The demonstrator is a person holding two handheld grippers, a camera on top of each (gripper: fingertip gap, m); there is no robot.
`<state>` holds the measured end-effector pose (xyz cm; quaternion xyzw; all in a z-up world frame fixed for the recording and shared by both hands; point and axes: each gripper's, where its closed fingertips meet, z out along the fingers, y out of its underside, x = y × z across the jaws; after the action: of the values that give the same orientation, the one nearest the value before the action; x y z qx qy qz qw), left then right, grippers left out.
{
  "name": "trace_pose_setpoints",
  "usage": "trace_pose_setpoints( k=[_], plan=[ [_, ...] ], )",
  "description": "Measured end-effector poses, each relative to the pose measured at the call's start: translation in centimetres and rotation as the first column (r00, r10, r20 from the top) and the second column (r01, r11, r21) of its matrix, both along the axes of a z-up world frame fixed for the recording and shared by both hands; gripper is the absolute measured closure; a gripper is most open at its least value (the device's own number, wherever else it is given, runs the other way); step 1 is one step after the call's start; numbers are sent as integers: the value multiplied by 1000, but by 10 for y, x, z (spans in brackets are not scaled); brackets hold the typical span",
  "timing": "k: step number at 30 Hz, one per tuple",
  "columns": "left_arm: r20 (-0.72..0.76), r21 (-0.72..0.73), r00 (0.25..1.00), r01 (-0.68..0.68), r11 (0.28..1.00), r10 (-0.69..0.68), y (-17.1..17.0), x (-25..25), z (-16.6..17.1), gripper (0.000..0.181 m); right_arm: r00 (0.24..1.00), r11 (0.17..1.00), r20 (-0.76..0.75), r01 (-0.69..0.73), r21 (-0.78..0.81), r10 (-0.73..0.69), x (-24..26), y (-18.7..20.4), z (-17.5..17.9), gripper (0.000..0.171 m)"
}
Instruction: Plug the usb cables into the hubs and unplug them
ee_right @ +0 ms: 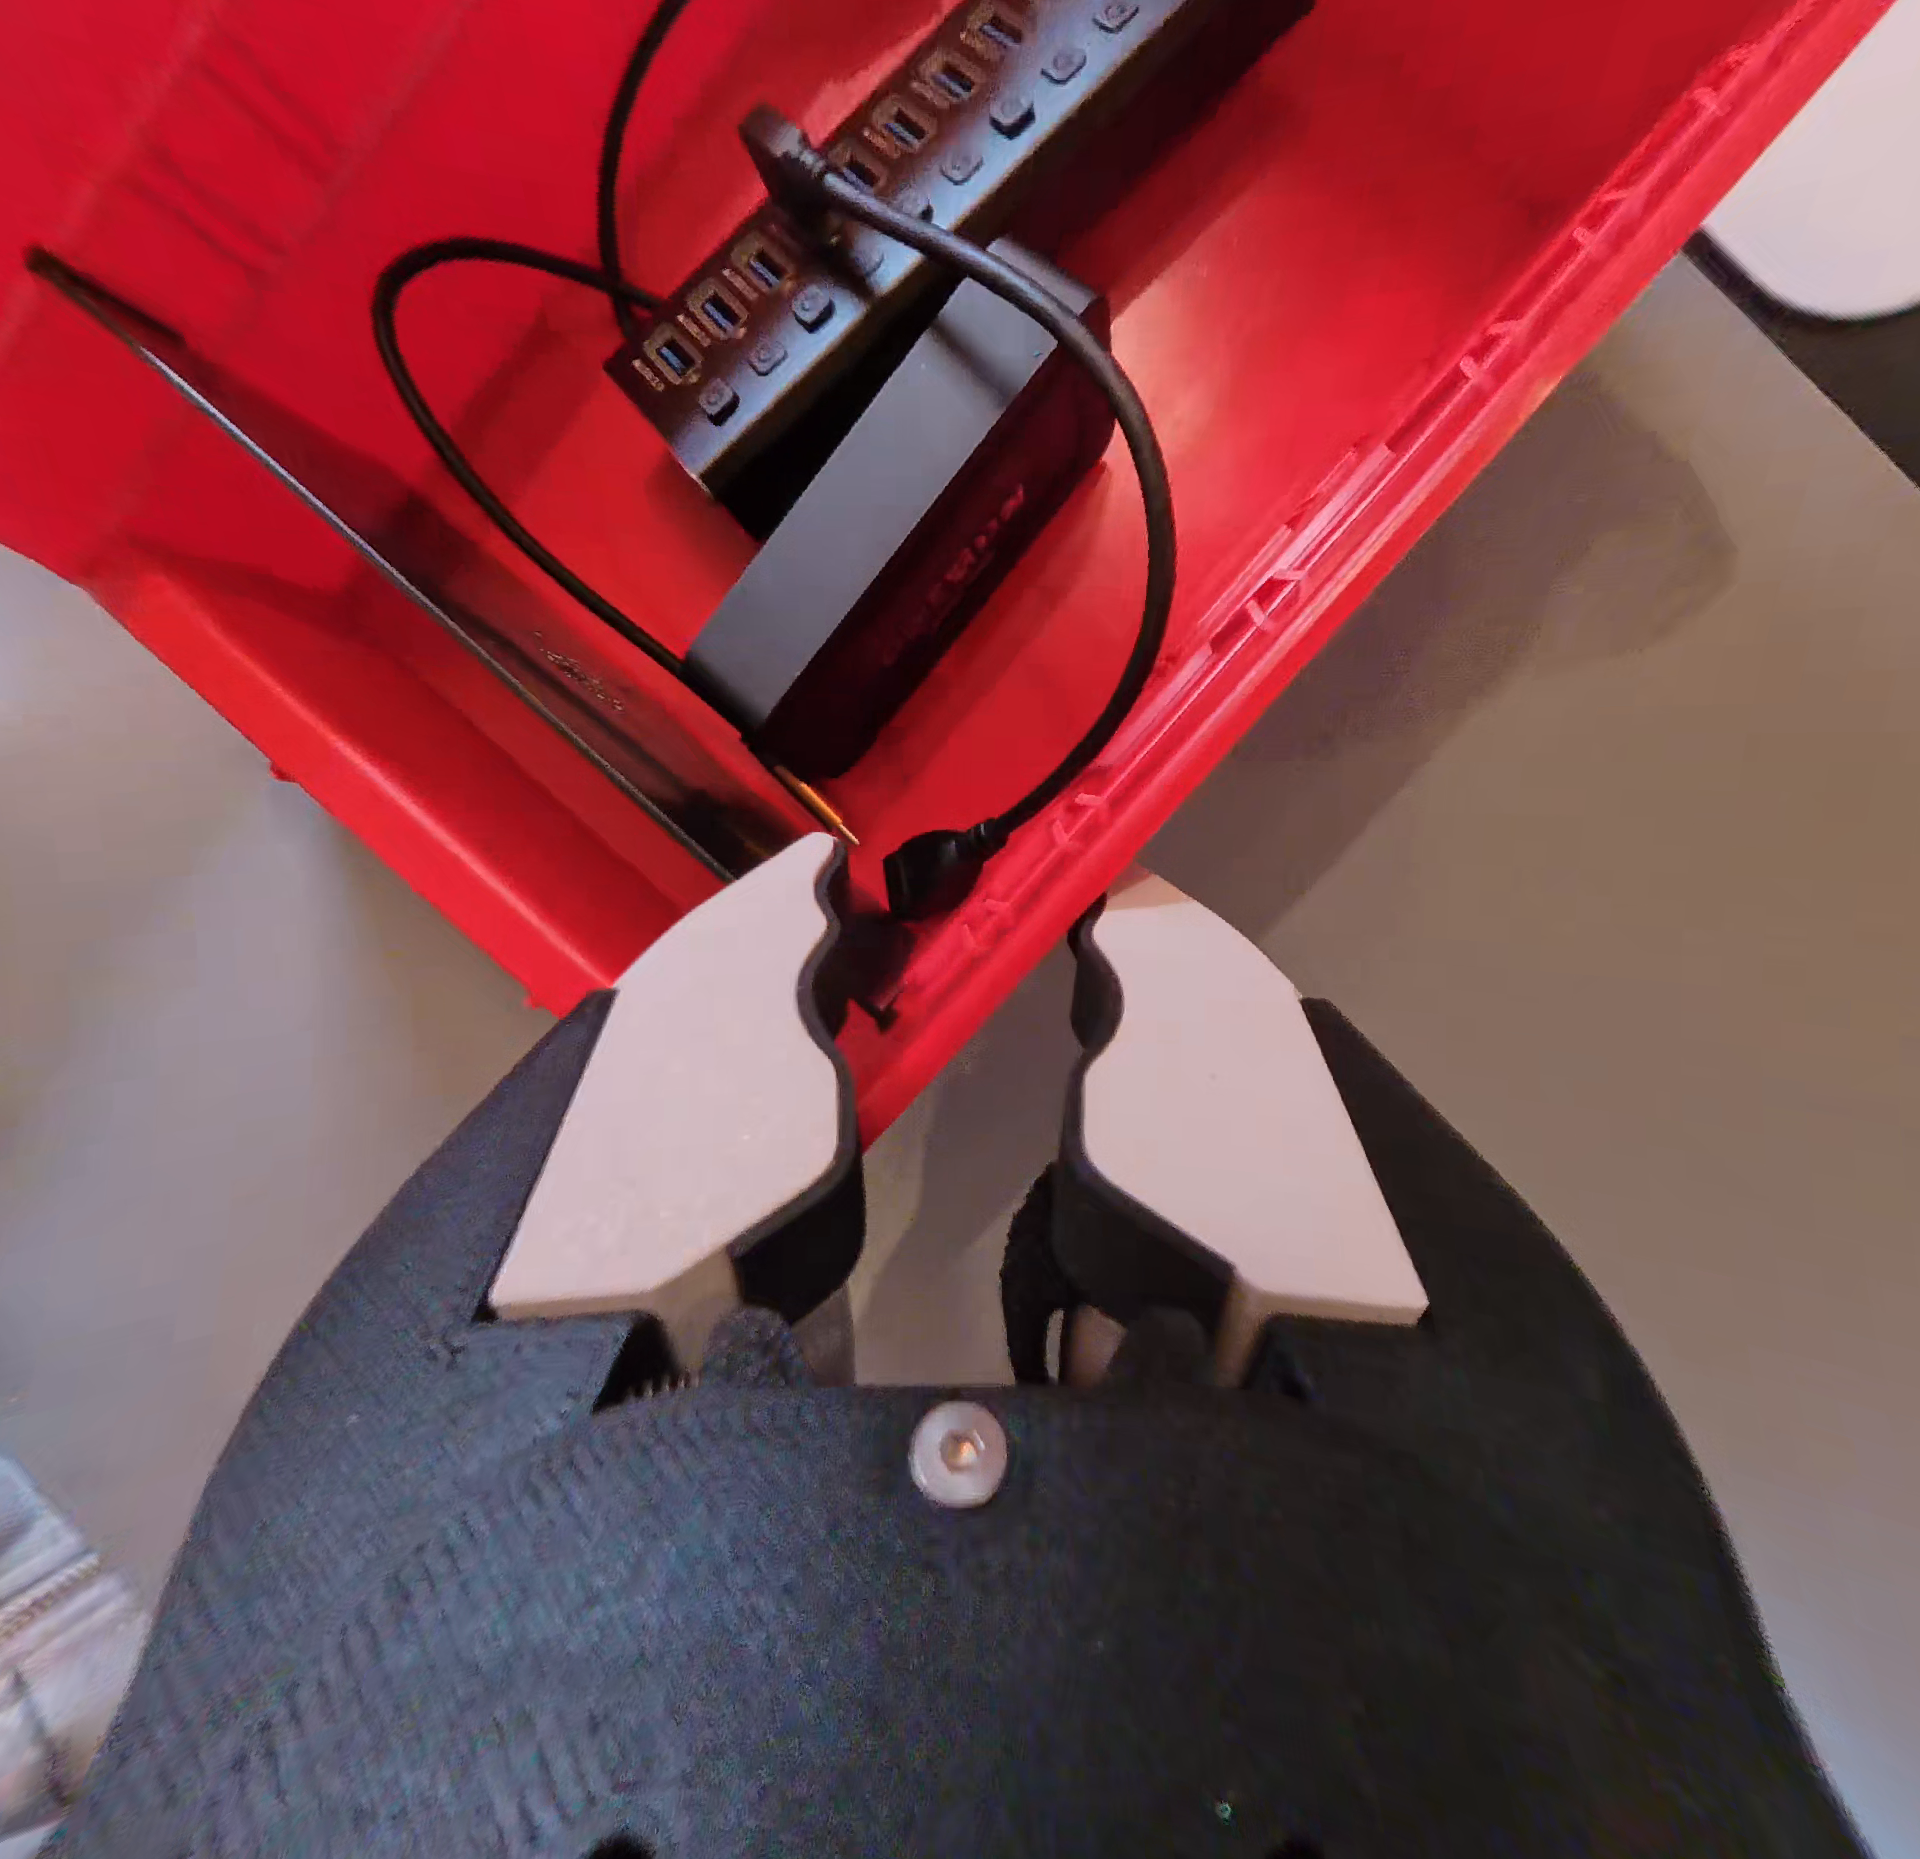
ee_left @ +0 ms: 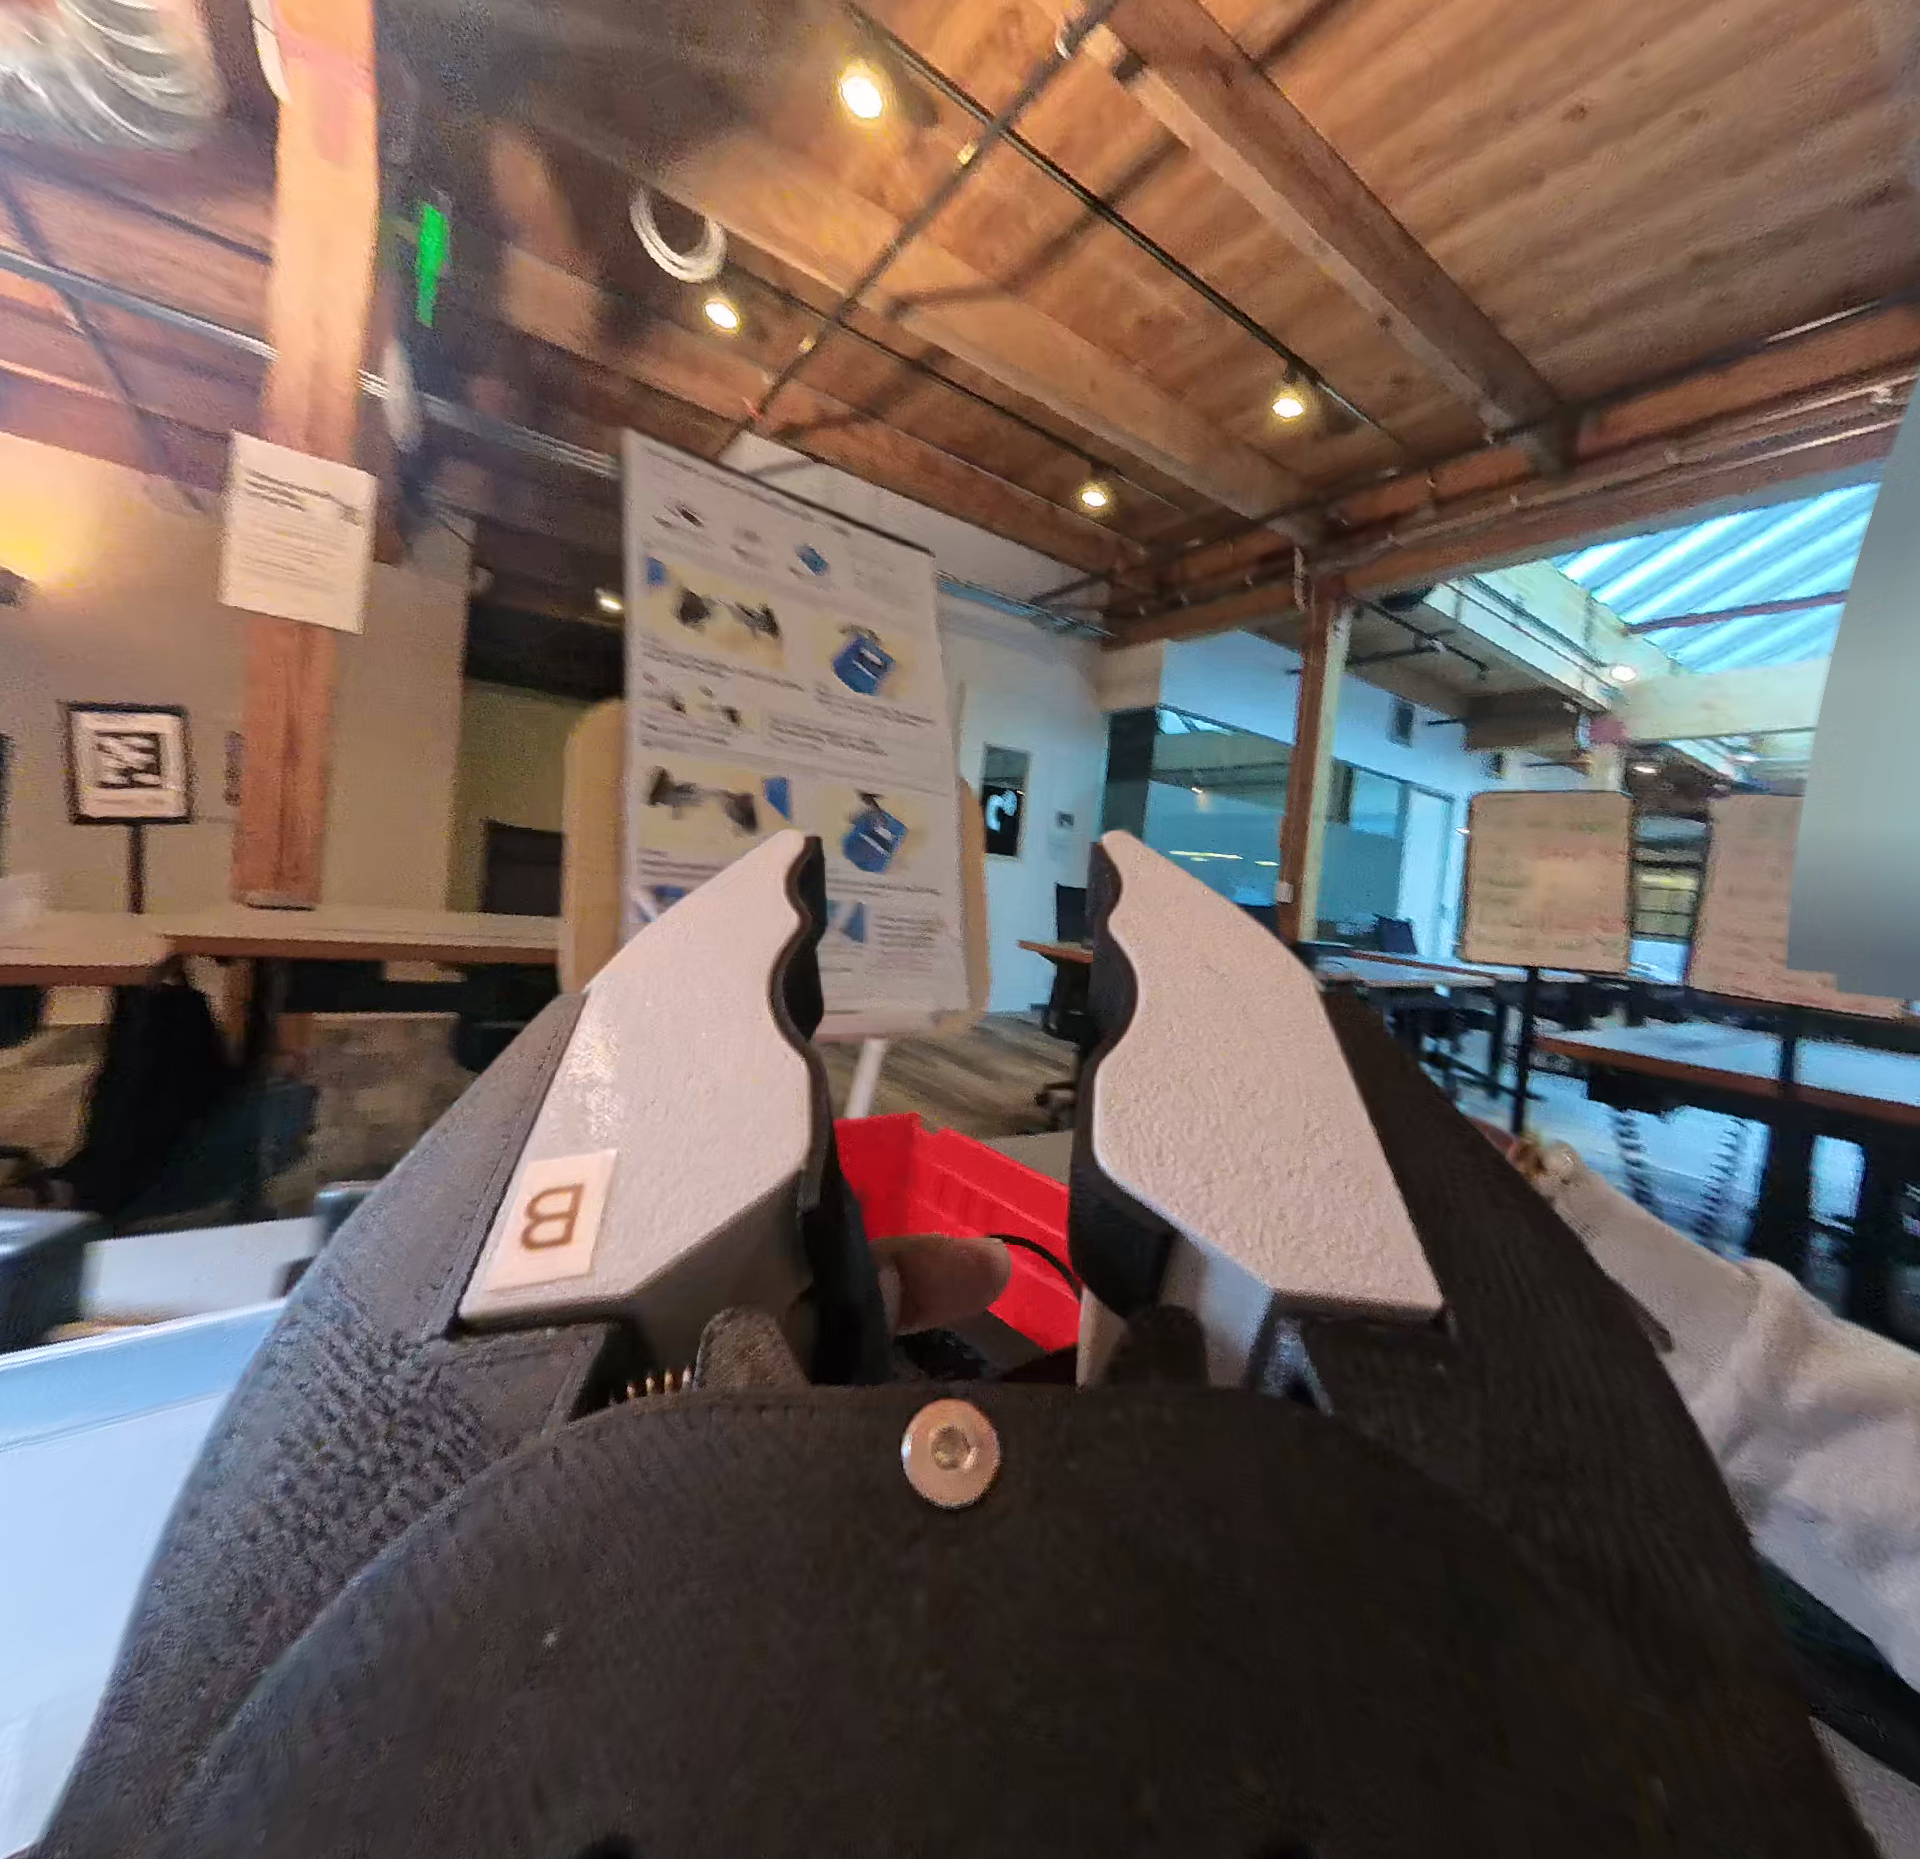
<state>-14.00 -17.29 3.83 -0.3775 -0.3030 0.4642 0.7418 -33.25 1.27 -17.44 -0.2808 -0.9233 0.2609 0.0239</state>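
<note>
In the right wrist view a red bin holds a long black USB hub with a row of ports and buttons, leaning on a black box. A black cable runs from a plug at the hub over the box to a loose connector in the bin's near corner. My right gripper is open and empty, its tips astride the bin's rim just by that connector. My left gripper is open and empty, raised and pointing out into the room, with the red bin low behind its fingers.
A second thin black cable loops across the bin floor. A flat black slab leans on the bin's left wall. The bin stands on a grey table. A person's fingertip and white sleeve show near the left gripper. Tip to tip, the grippers are about 35 cm apart.
</note>
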Motion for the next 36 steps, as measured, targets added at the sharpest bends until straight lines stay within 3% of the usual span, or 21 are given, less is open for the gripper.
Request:
trace_pose_setpoints(
  k=[5,8,12,15,20,24,26,27,30,34,35,36],
  plan=[
    [50,-53,982,-178,983,180,-87,37,15,133,1000,989,-25,7,-150,-11,3,-39,2,120],
    [234,-119,936,-243,963,265,-133,42,-4,131,997,976,-65,23,-216,-38,1,-59,2,118],
    [373,-220,833,-349,911,409,-183,47,-40,127,997,959,-80,-5,-283,-18,9,-79,3,114],
    [524,-236,754,-318,918,396,-205,47,-76,122,994,961,-112,-27,-276,-5,11,-79,12,114],
    [724,-338,532,-280,898,439,-236,51,-144,112,893,919,-441,-92,-383,-94,19,-94,77,111],
    [744,-296,549,-242,924,382,-235,44,-162,114,828,731,-560,-368,-574,-23,109,-150,118,105],
    [723,-274,580,-256,927,374,-238,42,-164,118,836,623,-538,-480,-618,111,174,-180,104,102],
    [714,-273,587,-269,924,382,-241,42,-166,119,840,607,-508,-508,-611,191,201,-193,87,99],
    [708,-289,587,-266,920,392,-244,45,-170,111,839,671,-446,-527,-522,312,242,-216,31,87],
    [736,-306,585,-161,938,341,-230,44,-183,108,894,741,-380,-421,-524,239,243,-241,5,91],
    [753,-329,559,-138,934,347,-229,44,-189,116,902,761,-370,-397,-513,221,241,-247,2,90],
    [765,-365,519,-140,921,382,-233,44,-194,136,890,787,-411,-394,-474,198,233,-250,0,101]
  ],
)
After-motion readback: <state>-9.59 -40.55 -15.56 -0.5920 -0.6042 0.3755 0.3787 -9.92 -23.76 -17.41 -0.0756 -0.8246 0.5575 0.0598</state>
